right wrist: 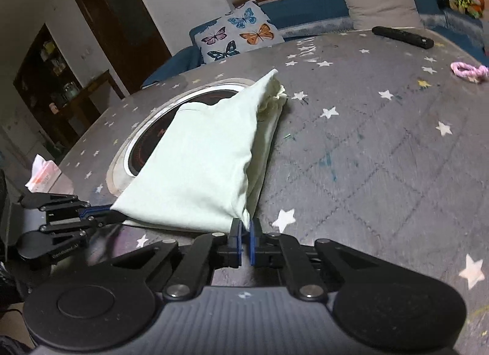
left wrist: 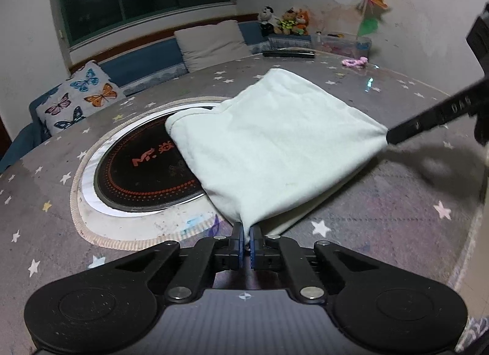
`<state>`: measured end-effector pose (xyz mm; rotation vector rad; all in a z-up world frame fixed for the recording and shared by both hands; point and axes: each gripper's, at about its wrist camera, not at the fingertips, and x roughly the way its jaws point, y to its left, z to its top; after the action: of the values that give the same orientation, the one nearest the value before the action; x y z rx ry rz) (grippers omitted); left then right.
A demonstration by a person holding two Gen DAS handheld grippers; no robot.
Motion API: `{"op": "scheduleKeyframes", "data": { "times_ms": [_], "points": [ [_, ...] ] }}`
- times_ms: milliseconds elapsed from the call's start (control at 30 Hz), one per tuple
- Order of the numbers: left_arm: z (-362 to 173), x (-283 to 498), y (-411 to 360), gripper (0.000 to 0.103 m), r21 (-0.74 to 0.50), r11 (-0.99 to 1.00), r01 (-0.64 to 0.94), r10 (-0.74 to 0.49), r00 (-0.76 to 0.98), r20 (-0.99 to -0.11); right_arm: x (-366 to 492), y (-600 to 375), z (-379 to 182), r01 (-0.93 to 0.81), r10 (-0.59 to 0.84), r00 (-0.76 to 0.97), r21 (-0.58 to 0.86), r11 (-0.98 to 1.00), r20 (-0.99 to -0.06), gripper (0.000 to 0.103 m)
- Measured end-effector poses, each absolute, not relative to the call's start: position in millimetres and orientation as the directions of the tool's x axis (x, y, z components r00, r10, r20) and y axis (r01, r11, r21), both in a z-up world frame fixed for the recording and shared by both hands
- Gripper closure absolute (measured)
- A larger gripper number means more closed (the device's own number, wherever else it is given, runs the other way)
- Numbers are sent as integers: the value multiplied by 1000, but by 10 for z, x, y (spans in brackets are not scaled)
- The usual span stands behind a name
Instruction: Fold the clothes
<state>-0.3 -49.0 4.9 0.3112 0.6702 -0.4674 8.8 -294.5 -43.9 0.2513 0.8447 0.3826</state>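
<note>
A pale green folded garment [left wrist: 269, 141] lies on the round table, partly over the built-in cooktop. My left gripper [left wrist: 246, 229] is shut on the garment's near corner, which is pulled up into a point between the blue pads. In the left wrist view my right gripper [left wrist: 389, 136] pinches the garment's right corner. In the right wrist view the garment [right wrist: 201, 165] has its near right corner clamped in my right gripper [right wrist: 244, 225], and my left gripper [right wrist: 105, 210] holds the corner at the left. Both held corners are lifted a little off the table.
The table's star-patterned grey cover [left wrist: 382, 217] stretches around. A black round cooktop [left wrist: 146, 168] sits in it. A black remote [right wrist: 402, 37] and a pink cord [right wrist: 469, 71] lie at the far side. A tissue pack [right wrist: 42, 174] rests at the left edge. Cushions and plush toys line the bench behind.
</note>
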Motion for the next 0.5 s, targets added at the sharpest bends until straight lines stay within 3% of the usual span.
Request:
{"op": "scheduleKeyframes", "data": {
  "times_ms": [200,400,500],
  "points": [
    [117,-20,-443,93,121,842,526,-321,669,-671,59,-3063,-249,-193,365,642,319,928,-674,98],
    [345,-23,-414,90,91,838,538,-363,675,-642,39,-2826,-94,-317,447,656,316,894,-608,98],
    [375,72,-535,90,90,826,557,-388,676,-627,124,-2669,-168,-346,470,630,318,883,-619,97]
  ]
}}
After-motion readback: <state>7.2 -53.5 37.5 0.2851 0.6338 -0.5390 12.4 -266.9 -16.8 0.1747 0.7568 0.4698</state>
